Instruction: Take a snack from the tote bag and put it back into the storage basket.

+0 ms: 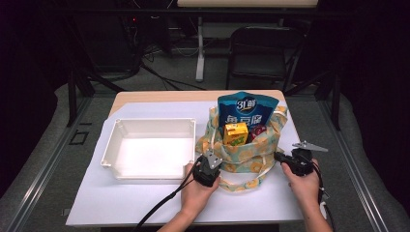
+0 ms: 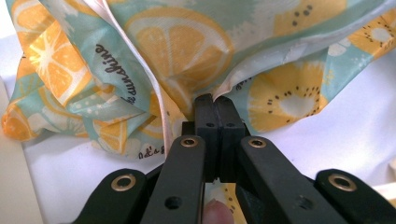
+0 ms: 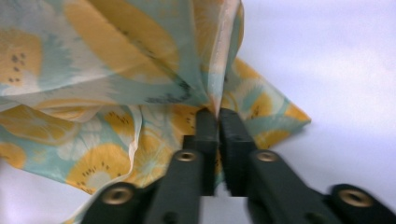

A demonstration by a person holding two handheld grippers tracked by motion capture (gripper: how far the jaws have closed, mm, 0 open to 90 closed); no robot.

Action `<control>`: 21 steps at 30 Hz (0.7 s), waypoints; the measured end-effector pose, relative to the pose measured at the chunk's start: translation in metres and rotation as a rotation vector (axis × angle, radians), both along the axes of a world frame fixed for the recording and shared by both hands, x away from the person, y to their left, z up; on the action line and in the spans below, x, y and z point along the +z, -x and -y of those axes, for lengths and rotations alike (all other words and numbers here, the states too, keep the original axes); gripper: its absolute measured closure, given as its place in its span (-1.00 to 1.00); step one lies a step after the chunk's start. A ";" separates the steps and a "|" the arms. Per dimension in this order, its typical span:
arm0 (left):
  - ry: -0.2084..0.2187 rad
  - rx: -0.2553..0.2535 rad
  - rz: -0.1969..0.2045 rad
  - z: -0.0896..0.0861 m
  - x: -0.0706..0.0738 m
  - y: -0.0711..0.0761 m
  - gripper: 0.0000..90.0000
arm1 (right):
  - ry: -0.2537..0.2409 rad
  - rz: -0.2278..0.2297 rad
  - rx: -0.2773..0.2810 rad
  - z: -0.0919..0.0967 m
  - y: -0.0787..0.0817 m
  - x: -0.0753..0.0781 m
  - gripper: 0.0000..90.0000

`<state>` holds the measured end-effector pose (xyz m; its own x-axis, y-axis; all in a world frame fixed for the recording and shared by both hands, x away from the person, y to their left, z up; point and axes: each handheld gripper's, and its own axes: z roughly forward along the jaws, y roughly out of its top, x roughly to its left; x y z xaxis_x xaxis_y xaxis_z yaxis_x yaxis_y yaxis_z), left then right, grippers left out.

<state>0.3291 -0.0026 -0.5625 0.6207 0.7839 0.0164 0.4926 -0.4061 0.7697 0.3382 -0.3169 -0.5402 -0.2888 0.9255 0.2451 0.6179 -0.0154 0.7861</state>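
Note:
A fabric bag (image 1: 244,155) printed with orange slices and kiwis stands on the white sheet right of centre. In it are a blue snack pouch (image 1: 247,107), a yellow drink carton (image 1: 235,133) and something dark red (image 1: 259,130). My left gripper (image 1: 213,161) is at the bag's near left edge, and its jaws (image 2: 215,99) are shut on a fold of the bag (image 2: 177,56). My right gripper (image 1: 277,155) is at the bag's near right corner. Its jaws (image 3: 218,112) stand a narrow slit apart, with the seam of the bag (image 3: 140,60) between them.
An empty white tray (image 1: 110,145) lies left of the bag, close to my left hand. The bag's strap (image 1: 244,185) loops on the sheet between my hands. The table's near edge is just below them. A black chair (image 1: 263,48) stands beyond the table.

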 end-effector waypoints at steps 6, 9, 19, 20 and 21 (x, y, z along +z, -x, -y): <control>-0.037 -0.026 -0.021 0.001 -0.001 0.003 1.00 | -0.039 0.221 -0.028 0.005 0.015 0.038 0.15; -0.038 -0.042 -0.024 0.000 -0.001 0.006 1.00 | -0.069 0.296 -0.032 0.002 0.021 0.056 -0.02; 0.011 -0.091 0.005 -0.008 0.005 0.019 1.00 | -0.150 0.298 -0.056 -0.018 -0.013 0.085 -0.56; 0.012 -0.092 0.014 -0.008 0.005 0.020 1.00 | -0.168 0.287 -0.064 -0.018 -0.018 0.085 -0.62; 0.014 -0.095 0.012 -0.009 0.005 0.020 1.00 | -0.170 0.269 -0.099 -0.018 -0.023 0.085 -0.64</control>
